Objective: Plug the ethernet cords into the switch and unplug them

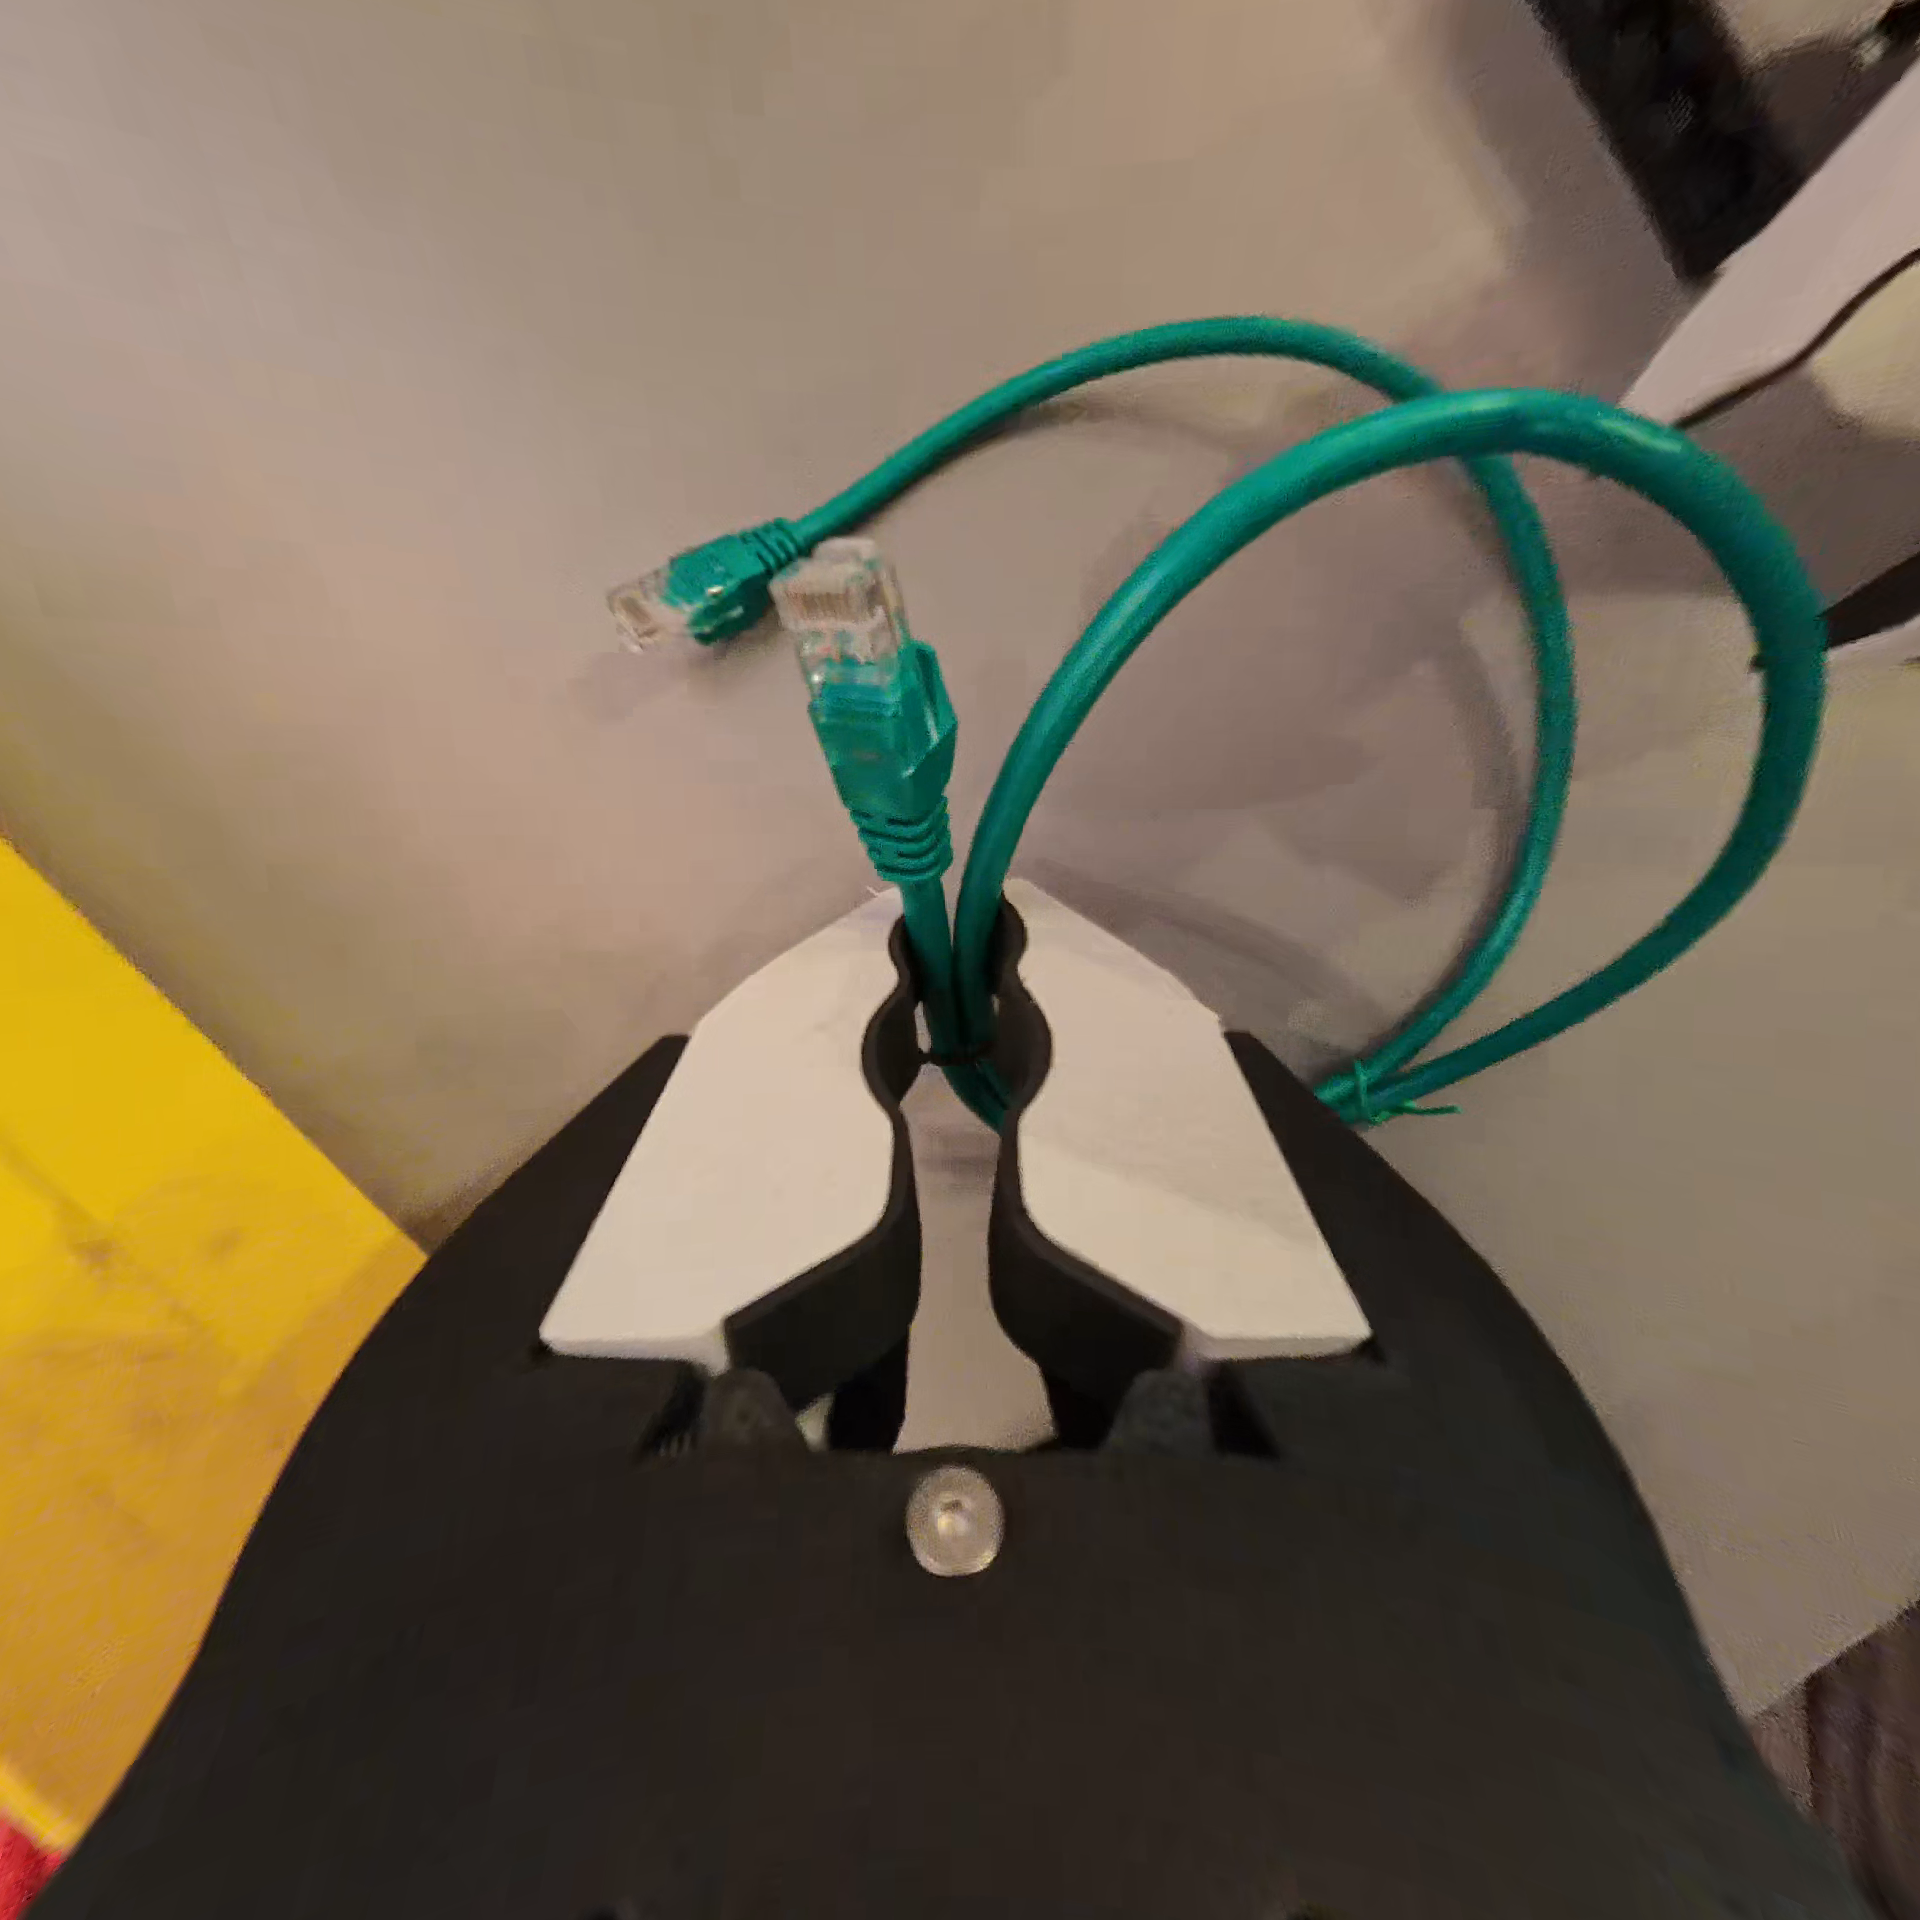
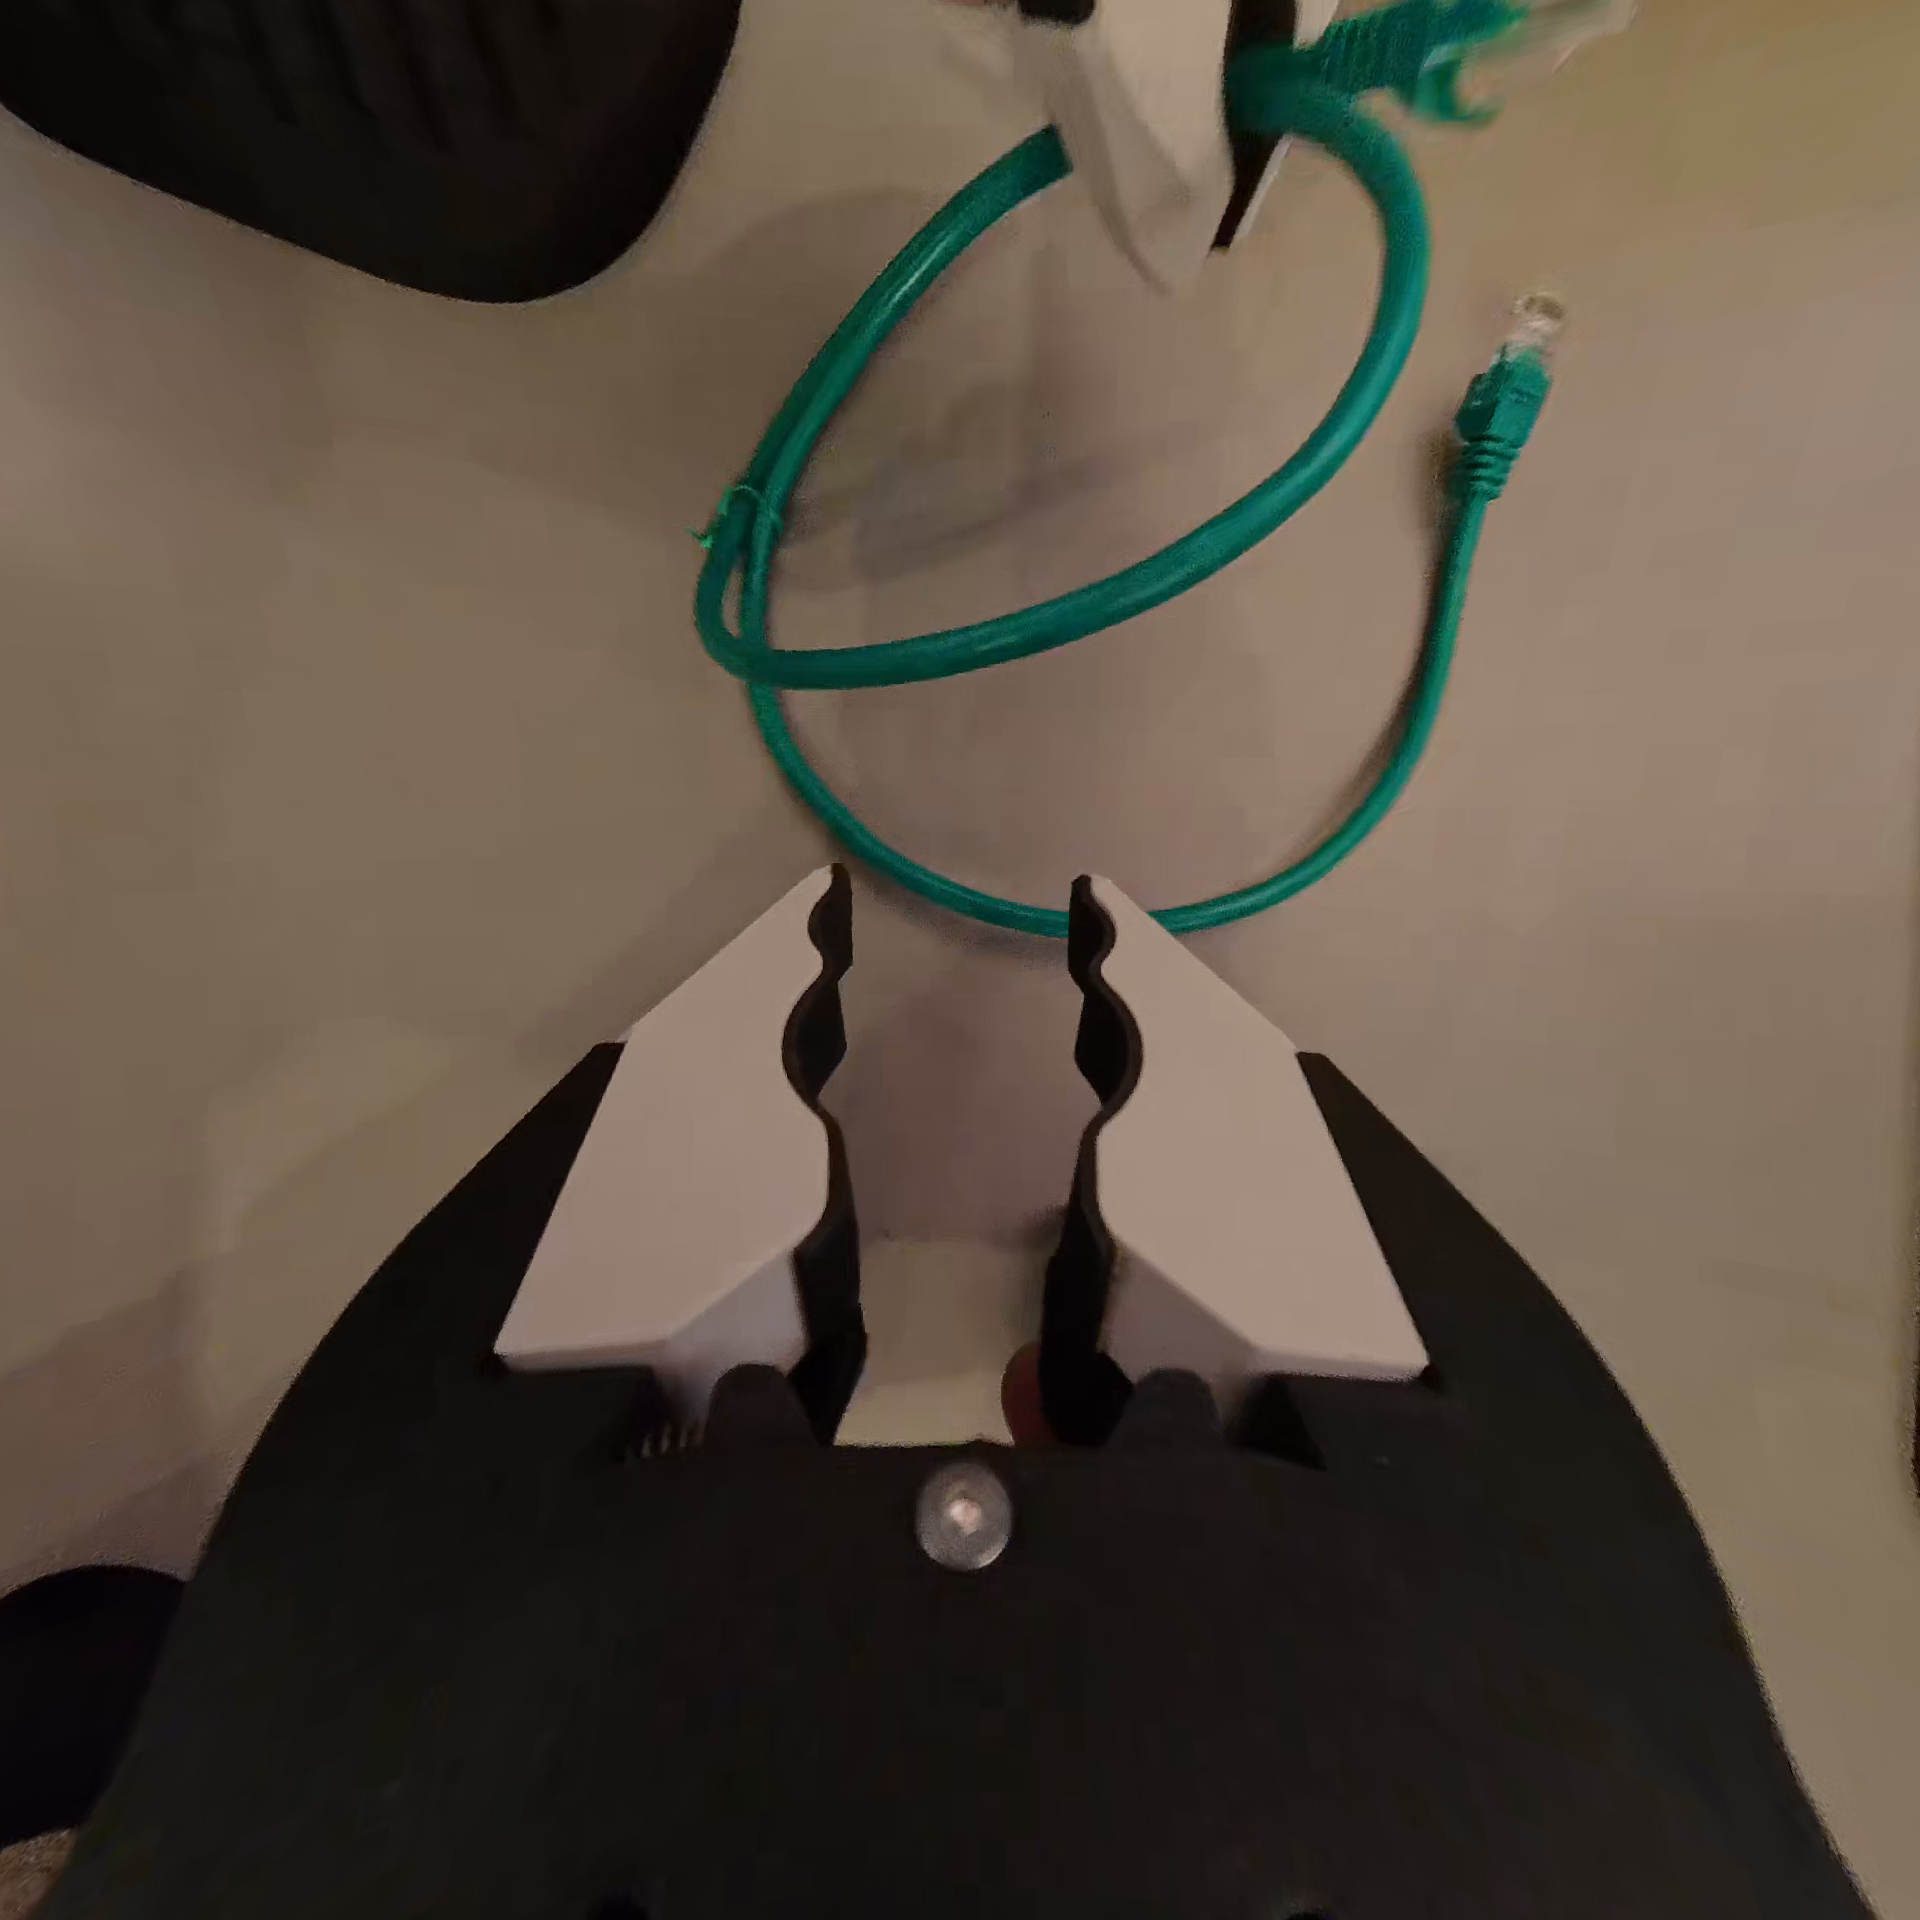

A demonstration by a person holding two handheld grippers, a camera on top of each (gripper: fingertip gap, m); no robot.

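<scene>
My left gripper (image 1: 954, 935) is shut on a green ethernet cord (image 1: 1299, 499), pinching two strands just below one clear plug (image 1: 847, 634), which sticks up past the fingertips. The cord's other plug (image 1: 675, 601) lies on the grey table behind it. The cord loops off to the right, bound by a thin green tie (image 1: 1371, 1091). In the right wrist view the same cord (image 2: 1039, 623) hangs in loops from the left gripper's white fingers (image 2: 1143, 177) at the top. Its free plug (image 2: 1507, 395) lies at right. My right gripper (image 2: 961, 904) is open and empty, just before the cord's near loop. No switch is in view.
A yellow surface (image 1: 125, 1247) lies at the lower left of the left wrist view. A white and black object (image 1: 1766, 312) stands at the upper right. A dark rounded object (image 2: 343, 135) sits at the upper left of the right wrist view. The grey table (image 2: 312, 727) spreads around the cord. One gripper's finger ends stand about 12 cm off the other's. Left tips and right tips are each some 20 cm from the dark rounded object (image 2: 343, 135).
</scene>
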